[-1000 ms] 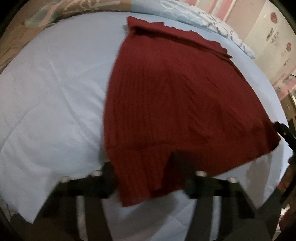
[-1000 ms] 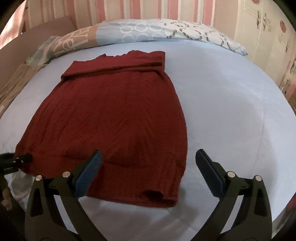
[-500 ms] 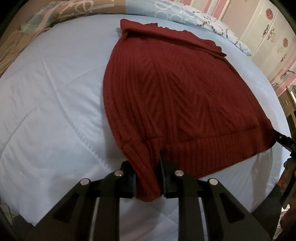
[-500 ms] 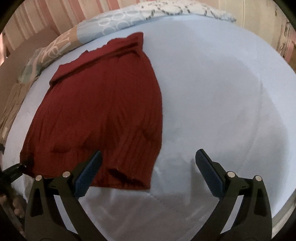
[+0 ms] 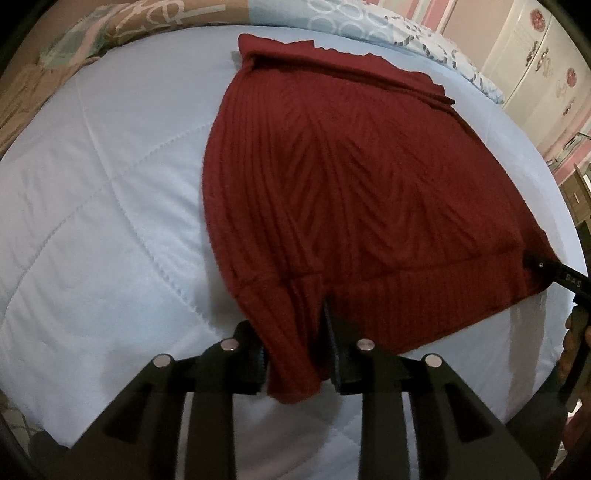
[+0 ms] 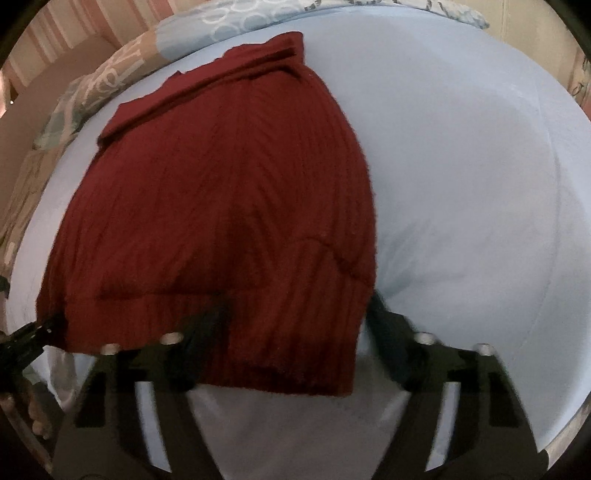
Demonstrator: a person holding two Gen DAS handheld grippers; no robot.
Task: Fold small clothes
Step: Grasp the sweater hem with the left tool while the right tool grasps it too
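A dark red ribbed knit garment (image 5: 351, 184) lies flat on the white quilted bed (image 5: 92, 221), its hem toward me. My left gripper (image 5: 293, 332) is shut on a bunched fold of the hem's near left corner, the jaws easing open slightly with the fabric still pressed between them. In the right wrist view the garment (image 6: 229, 184) fills the middle. My right gripper (image 6: 295, 310) straddles the hem's near right corner, blurred, its jaws closing around the cloth without pinching it. One right fingertip (image 5: 554, 273) shows at that corner in the left wrist view.
Patterned pillows (image 5: 369, 18) line the head of the bed (image 6: 461, 166). A white cabinet (image 5: 535, 66) stands at the far right. A person's hand (image 5: 576, 332) shows at the right edge, and fingers (image 6: 37, 413) at the lower left.
My left gripper closed on the hem's left corner and bunched it. My right gripper sank toward the right corner and its wide jaws narrowed around the cloth.
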